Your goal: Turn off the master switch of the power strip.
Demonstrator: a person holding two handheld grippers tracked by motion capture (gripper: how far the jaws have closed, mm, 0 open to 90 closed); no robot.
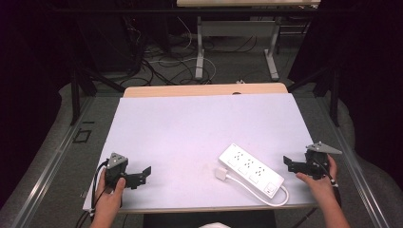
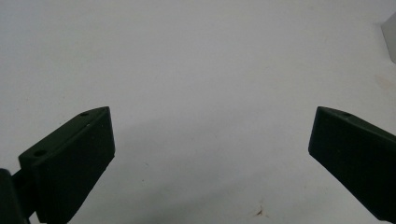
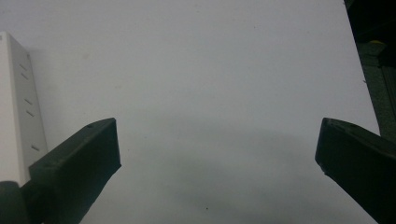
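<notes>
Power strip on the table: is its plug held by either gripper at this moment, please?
No. The plug lies on the table beside the power strip, while the left gripper and right gripper stand open and apart from it.

I see a white power strip (image 1: 251, 171) with rows of small dark socket holes, and its white cord (image 1: 275, 198) and white plug (image 1: 221, 174). The table (image 1: 190, 128) carries a pale, plain lavender-white cover, with a light wood edge along the far side. My left gripper (image 1: 142, 175) is black with a grey plate on top; my right gripper (image 1: 291, 165) matches it, black under a grey plate. The floor (image 1: 228, 64) is grey, crossed with black and white cables.
</notes>
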